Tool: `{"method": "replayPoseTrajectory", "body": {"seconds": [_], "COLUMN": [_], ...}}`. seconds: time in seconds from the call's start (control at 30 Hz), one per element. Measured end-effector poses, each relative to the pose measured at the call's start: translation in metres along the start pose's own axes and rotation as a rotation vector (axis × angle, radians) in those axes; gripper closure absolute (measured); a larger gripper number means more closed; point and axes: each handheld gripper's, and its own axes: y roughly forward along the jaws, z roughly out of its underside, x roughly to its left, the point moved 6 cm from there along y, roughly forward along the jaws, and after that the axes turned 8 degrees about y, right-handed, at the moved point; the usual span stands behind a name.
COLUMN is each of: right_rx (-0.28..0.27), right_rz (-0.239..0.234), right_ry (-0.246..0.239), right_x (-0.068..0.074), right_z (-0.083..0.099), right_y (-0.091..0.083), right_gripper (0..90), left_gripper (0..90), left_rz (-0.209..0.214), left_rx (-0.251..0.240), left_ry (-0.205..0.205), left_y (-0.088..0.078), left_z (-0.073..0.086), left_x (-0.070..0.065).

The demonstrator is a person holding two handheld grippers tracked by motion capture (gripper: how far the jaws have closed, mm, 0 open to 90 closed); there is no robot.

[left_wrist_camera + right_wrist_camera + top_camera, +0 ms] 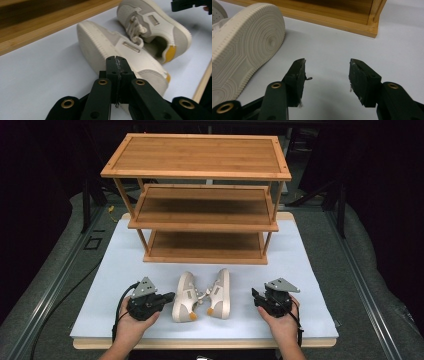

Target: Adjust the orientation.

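Two beige shoes with yellow heel tabs lie on their sides in the middle of the white mat, openings facing each other: the left shoe [184,297] [100,47] and the right shoe [220,292] [155,25]. My left gripper [170,296] [116,65] is held just left of the left shoe. Its jaws are shut with nothing between them, the tips close by the sole edge. My right gripper [255,297] [327,72] rests to the right of the right shoe, open and empty. That shoe's ribbed sole [244,47] shows at the left of the right gripper view.
A three-tier bamboo shoe rack [200,195] stands at the back of the white mat [305,265], its shelves bare. Its bottom rail [332,18] runs just beyond the shoes. Bare mat lies right of the right gripper and left of the left one.
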Motion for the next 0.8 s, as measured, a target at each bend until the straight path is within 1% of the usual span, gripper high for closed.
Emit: {"method": "replayPoseTrajectory", "body": {"seconds": [0.1, 0.17, 0.23, 0.3, 0.33, 0.4, 0.43, 0.47, 0.53, 0.6, 0.63, 0.7, 0.73, 0.77, 0.8], "right_rx": [0.006, 0.01, 0.01, 0.008, 0.0, -0.002, -0.007, 0.001, -0.01, -0.013, -0.013, -0.018, -0.016, -0.016, -0.028], "right_rz": [0.0, -0.004, -0.008, -0.013, -0.019, -0.024, -0.031, -0.029, -0.033, -0.054, -0.054, -0.065, -0.077, -0.077, -0.103], "right_ry": [-0.004, 0.0, 0.0, 0.006, 0.007, 0.012, 0.009, 0.004, 0.007, -0.001, -0.001, -0.013, -0.011, -0.011, -0.002], "right_x": [0.001, 0.002, 0.002, 0.003, 0.004, 0.004, 0.007, 0.008, 0.009, 0.015, 0.015, 0.019, 0.022, 0.022, 0.026], "right_z": [0.0, 0.001, 0.001, 0.0, -0.001, -0.001, -0.002, -0.002, -0.002, -0.003, -0.003, -0.004, -0.004, -0.004, -0.007], "right_y": [0.001, 0.001, 0.001, 0.0, -0.001, -0.002, -0.002, -0.003, -0.003, -0.004, -0.004, -0.005, -0.006, -0.006, -0.009], "right_gripper": [47.6, 47.6, 47.6, 47.8, 48.3, 48.5, 49.3, 49.7, 50.2, 51.4, 51.4, 56.7, 59.7, 59.7, 67.0], "left_gripper": [89.8, 89.9, 89.9, 89.9, 89.9, 89.9, 89.9, 89.9, 89.9, 89.8, 89.8, 89.8, 89.9, 89.9, 89.9], "left_rz": [0.014, 0.019, 0.021, 0.017, 0.015, 0.017, 0.014, 0.013, 0.011, 0.005, 0.002, -0.005, -0.013, -0.013, -0.02], "left_rx": [-0.004, 0.009, 0.016, 0.021, 0.02, 0.019, 0.018, 0.017, 0.017, 0.013, 0.012, 0.012, 0.02, 0.02, 0.02], "left_ry": [0.016, 0.031, 0.045, 0.045, 0.051, 0.047, 0.045, 0.046, 0.042, 0.039, 0.039, 0.033, 0.024, 0.024, 0.008], "left_y": [0.002, 0.005, 0.008, 0.007, 0.007, 0.007, 0.006, 0.005, 0.005, 0.003, 0.002, 0.0, -0.003, -0.003, -0.005], "left_z": [-0.003, -0.003, -0.002, -0.001, -0.001, 0.0, 0.0, 0.001, 0.002, 0.003, 0.004, 0.006, 0.009, 0.009, 0.012], "left_x": [-0.007, -0.01, -0.012, -0.011, -0.01, -0.01, -0.01, -0.009, -0.008, -0.007, -0.006, -0.004, 0.001, 0.001, 0.005]}}
